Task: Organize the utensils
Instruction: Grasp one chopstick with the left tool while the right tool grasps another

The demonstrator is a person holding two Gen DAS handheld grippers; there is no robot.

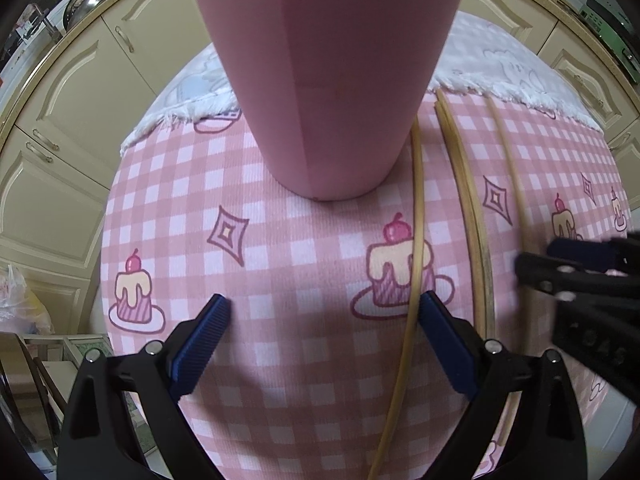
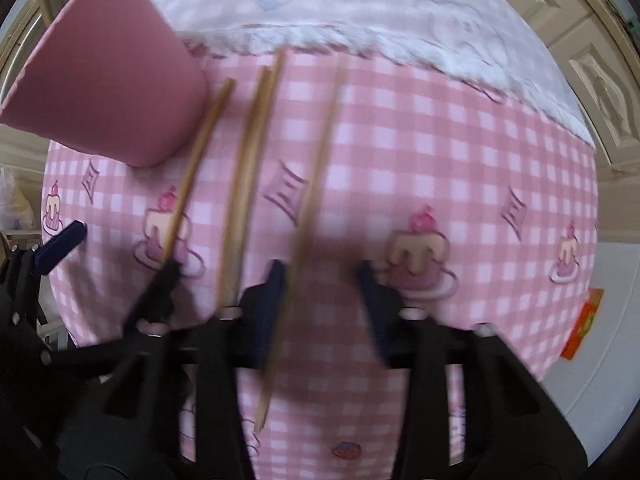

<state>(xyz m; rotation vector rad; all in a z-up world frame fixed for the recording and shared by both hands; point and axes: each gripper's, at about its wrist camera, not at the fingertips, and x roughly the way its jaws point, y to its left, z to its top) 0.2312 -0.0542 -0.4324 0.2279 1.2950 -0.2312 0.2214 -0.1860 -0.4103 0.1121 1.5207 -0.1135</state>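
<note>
right gripper (image 2: 324,280) astride a chopstick (image 2: 316,168), pink cup (image 2: 120,80) nearby

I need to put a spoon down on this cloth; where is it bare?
Bare checked cloth lies left of the pink holder, and more lies right of the rightmost chopstick. Crowded: the strip of chopsticks beside the holder.

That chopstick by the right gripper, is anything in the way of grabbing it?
Nothing visible blocks it. The chopstick already lies between the right gripper's fingers, close to one pad, with a gap to the other. The paired chopsticks lie apart, beside it. The picture is blurry, so I cannot tell whether that pad touches.
</note>
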